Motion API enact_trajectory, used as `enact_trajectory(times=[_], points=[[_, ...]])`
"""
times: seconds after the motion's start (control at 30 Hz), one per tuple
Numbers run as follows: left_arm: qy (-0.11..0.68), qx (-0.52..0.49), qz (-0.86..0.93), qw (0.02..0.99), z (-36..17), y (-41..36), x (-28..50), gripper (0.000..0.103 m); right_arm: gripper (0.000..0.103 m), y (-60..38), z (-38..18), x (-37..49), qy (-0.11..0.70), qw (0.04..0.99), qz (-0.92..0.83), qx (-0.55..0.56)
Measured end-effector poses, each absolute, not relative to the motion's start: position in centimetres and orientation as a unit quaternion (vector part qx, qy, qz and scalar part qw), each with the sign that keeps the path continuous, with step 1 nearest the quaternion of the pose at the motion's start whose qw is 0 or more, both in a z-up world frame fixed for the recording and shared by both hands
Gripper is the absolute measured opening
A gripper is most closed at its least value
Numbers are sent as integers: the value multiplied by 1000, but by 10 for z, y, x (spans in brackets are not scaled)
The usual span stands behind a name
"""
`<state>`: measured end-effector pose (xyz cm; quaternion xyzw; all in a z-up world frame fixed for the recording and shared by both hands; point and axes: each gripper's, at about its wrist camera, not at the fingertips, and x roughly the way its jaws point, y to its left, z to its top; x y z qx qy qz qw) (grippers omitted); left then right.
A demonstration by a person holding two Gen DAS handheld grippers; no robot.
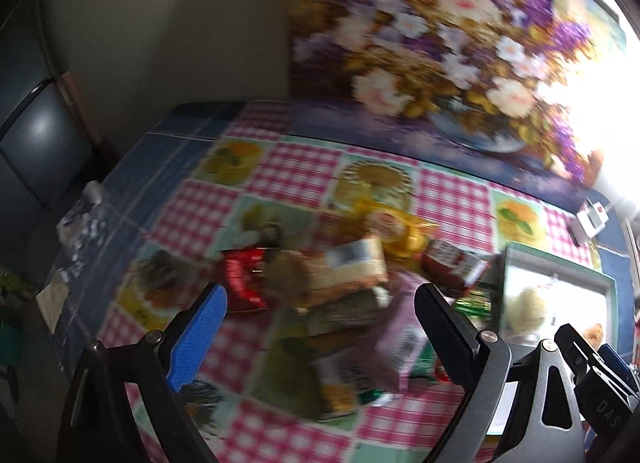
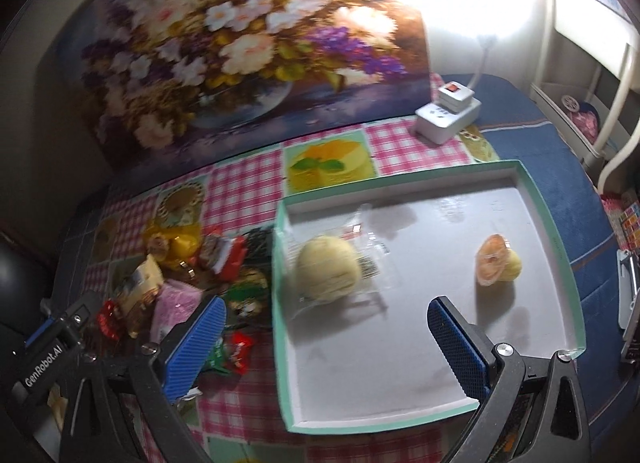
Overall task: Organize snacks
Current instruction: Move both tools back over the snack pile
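A heap of wrapped snacks [image 1: 344, 287] lies on the checked tablecloth, also seen in the right wrist view [image 2: 180, 275]. It holds a red packet [image 1: 242, 277], a pink packet [image 2: 176, 305] and a yellow packet [image 2: 176, 243]. A white tray with a teal rim [image 2: 560, 247] holds a wrapped pale bun [image 2: 326, 273] and a small orange-lidded snack [image 2: 496, 261]. My left gripper [image 1: 320, 311] is open and empty above the heap. My right gripper [image 2: 326, 321] is open and empty above the tray's near left part.
A large flower painting [image 2: 224, 47] leans against the wall behind the table. A white socket block [image 2: 448, 113] sits at the back right near a bright lamp. A white shelf [image 2: 592, 63] stands at the right. The tray also shows in the left wrist view [image 1: 612, 295].
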<state>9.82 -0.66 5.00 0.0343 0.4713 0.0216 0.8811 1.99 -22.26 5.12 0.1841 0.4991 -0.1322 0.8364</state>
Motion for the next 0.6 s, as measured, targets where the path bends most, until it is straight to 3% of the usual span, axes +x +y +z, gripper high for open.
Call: enact_trajectory(times=[0.27,0.6], points=[[489,-18,78,869,40,57,101,95,103,-168,47,36,511,839,-78,171],[559,-67,126,817,-20,84,121,95,103,-131,13,61,546,820,-49,165]])
